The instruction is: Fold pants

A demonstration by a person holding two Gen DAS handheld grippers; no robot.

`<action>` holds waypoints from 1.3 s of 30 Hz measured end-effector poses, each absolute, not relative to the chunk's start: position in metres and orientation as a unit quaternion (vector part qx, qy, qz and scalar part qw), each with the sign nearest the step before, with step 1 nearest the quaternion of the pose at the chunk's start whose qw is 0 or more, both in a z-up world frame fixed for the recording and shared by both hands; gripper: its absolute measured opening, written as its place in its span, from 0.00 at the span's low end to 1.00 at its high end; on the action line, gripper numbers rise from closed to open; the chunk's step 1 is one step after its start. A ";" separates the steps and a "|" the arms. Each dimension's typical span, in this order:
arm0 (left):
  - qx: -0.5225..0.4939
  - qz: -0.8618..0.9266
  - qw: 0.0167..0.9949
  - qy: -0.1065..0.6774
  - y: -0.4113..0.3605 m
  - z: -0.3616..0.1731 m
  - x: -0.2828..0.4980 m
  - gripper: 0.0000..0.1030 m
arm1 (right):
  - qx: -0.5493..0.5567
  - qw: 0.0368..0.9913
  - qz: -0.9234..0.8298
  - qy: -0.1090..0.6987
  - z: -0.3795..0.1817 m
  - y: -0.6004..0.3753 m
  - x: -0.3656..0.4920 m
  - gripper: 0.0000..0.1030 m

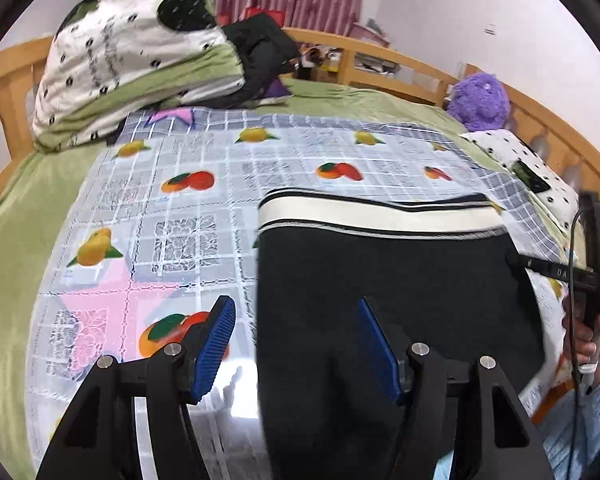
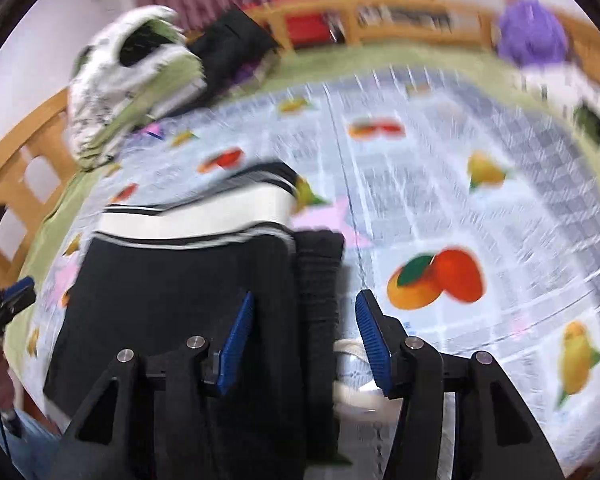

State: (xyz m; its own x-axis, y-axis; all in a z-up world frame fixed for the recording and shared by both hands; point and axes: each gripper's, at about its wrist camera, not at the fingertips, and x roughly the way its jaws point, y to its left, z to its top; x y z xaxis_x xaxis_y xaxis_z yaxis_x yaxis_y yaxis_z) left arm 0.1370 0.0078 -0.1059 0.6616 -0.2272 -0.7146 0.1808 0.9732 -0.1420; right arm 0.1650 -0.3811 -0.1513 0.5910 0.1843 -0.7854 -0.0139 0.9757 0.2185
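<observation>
Black pants (image 1: 380, 280) with a white, black-striped waistband (image 1: 380, 216) lie flat on the fruit-print cloth (image 1: 188, 216), waistband at the far end. My left gripper (image 1: 298, 346) hovers open over the pants' left edge, one pad above the cloth and one above the black fabric. In the right wrist view, which is blurred, the pants (image 2: 172, 280) fill the lower left. My right gripper (image 2: 306, 340) is open astride their right edge, where a bunched black fold (image 2: 320, 276) lies between the pads without being pressed. A hand holds the right gripper (image 1: 592, 272) at the pants' right side.
A folded white and green quilt (image 1: 132, 52) and a black jacket (image 1: 260, 52) are piled at the bed's far left. A purple plush toy (image 1: 480, 100) and a dotted pillow (image 1: 532, 168) sit at the right. A wooden rail (image 1: 380, 48) rings the bed.
</observation>
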 end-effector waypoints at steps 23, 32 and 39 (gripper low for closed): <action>-0.125 -0.037 0.890 0.437 0.086 -0.150 0.194 0.53 | 0.099 0.896 0.148 0.407 -0.144 -0.319 0.239 0.49; -0.107 -0.049 0.894 0.432 0.076 -0.146 0.194 0.53 | -0.047 0.904 0.120 0.408 -0.151 -0.260 0.258 0.23; -0.112 -0.068 0.901 0.413 0.074 -0.137 0.182 0.53 | 0.051 0.915 0.173 0.360 -0.111 -0.307 0.235 0.13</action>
